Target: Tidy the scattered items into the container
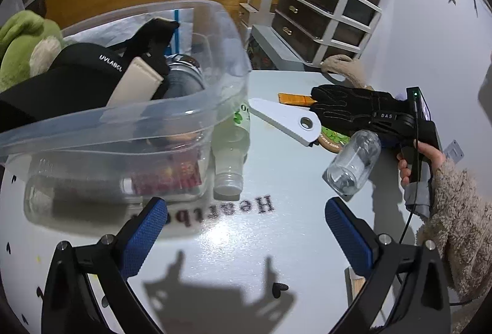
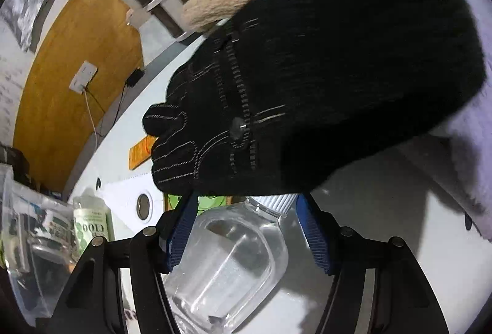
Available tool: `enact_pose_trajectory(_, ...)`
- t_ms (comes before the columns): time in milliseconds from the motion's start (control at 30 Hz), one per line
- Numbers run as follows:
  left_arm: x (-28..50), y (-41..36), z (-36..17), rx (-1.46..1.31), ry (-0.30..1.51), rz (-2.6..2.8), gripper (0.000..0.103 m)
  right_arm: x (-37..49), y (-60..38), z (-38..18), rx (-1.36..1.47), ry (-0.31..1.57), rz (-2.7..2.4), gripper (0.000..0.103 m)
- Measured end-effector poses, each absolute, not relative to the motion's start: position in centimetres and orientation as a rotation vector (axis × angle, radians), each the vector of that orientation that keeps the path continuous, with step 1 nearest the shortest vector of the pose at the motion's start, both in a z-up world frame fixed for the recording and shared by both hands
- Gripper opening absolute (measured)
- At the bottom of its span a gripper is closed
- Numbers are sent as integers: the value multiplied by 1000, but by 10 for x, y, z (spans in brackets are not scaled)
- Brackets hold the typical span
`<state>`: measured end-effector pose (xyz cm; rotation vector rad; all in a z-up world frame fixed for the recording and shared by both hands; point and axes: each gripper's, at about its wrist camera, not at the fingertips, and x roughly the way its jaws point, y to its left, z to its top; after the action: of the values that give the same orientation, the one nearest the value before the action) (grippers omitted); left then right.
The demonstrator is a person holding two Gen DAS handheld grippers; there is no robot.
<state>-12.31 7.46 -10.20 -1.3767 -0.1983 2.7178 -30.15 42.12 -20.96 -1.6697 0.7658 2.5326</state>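
A: How many bottles out?

B: Two. The right gripper has its fingers clamped on one clear bottle, lifted off the white table. One green-labelled bottle lies against the clear bin, at nine o'clock from the held one.

A: And the left gripper?

B: Fingers spread wide apart, holding nothing.

A: Gloves?

B: One black glove at twelve o'clock, above the held bottle.

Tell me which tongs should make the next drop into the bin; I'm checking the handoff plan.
Right. The right tongs are shut on the clear bottle, lifted above the table, so it can go into the clear bin. The left tongs are open and hold nothing.
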Motion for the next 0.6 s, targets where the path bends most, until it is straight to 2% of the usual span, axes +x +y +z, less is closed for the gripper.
enact_pose_trajectory(133,-121,72,-106,-1388,-201,2711,103,-291,398,-214,-1781,767,2551,62)
enact_pose_trajectory(233,-119,72,-107,-1390,-192,2705,103,-274,370,-209,-1813,608,2602,62)
enact_pose_trajectory(333,-114,72,-108,-1388,-192,2698,103,-254,351,-208,-1835,533,2623,62)
enact_pose_trajectory(600,-100,74,-116,-1388,-177,2669,103,-202,321,-211,-1936,533,2575,63)
